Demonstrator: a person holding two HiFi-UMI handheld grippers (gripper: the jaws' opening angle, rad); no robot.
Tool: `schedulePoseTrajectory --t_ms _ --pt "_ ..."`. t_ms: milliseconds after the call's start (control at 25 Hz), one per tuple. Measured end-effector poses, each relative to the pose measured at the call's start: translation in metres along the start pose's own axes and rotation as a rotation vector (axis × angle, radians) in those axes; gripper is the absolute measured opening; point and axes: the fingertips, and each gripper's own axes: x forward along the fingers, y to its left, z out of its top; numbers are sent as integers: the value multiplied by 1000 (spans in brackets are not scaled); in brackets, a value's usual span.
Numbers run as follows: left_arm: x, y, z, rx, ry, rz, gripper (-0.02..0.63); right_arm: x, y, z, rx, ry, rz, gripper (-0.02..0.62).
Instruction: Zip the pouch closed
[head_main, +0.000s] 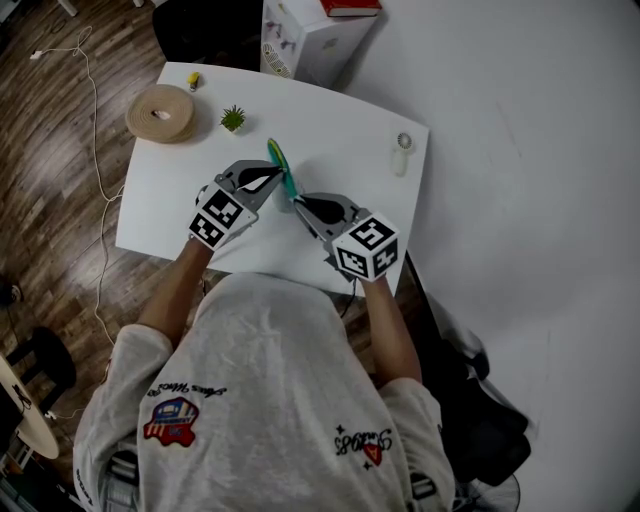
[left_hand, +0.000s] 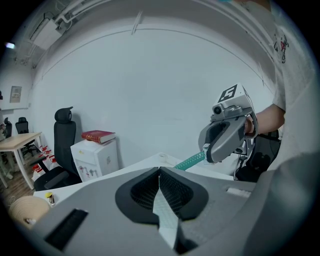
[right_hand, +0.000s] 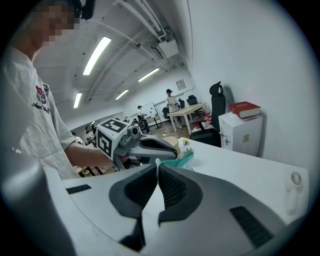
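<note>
A green pouch (head_main: 283, 172) is held just above the white table (head_main: 160, 215), between both grippers. My left gripper (head_main: 268, 180) is shut on its left side; in the left gripper view a pale strip of the pouch (left_hand: 164, 210) runs between the closed jaws of that gripper (left_hand: 160, 171). My right gripper (head_main: 300, 203) is shut on the pouch's other end. In the right gripper view, a thin pale edge shows at this gripper's closed tips (right_hand: 158, 164), with the green pouch (right_hand: 181, 160) just beyond. The pouch's green zip edge (left_hand: 192, 160) stretches to the right gripper (left_hand: 206, 150).
On the table are a roll of tape (head_main: 162, 112), a small potted plant (head_main: 233, 119), a small yellow object (head_main: 193, 80) and a small white fan (head_main: 402, 153). A white cabinet (head_main: 305, 40) with a red book (head_main: 350, 7) stands behind. A cable (head_main: 95, 150) lies on the floor.
</note>
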Motion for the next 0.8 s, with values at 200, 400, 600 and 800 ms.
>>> schedulePoseTrajectory --t_ms 200,400,600,800 --pt "2 -2 0 8 3 -10 8 -3 0 -2 11 -2 -11 17" --pt "7 -1 -3 18 18 -13 8 -2 -3 -4 21 -5 -16 17" --pt "8 8 -10 1 31 8 8 -4 -2 -6 28 -10 -12 17" --pt "7 16 -16 -4 51 42 8 -6 2 -6 27 -15 5 17"
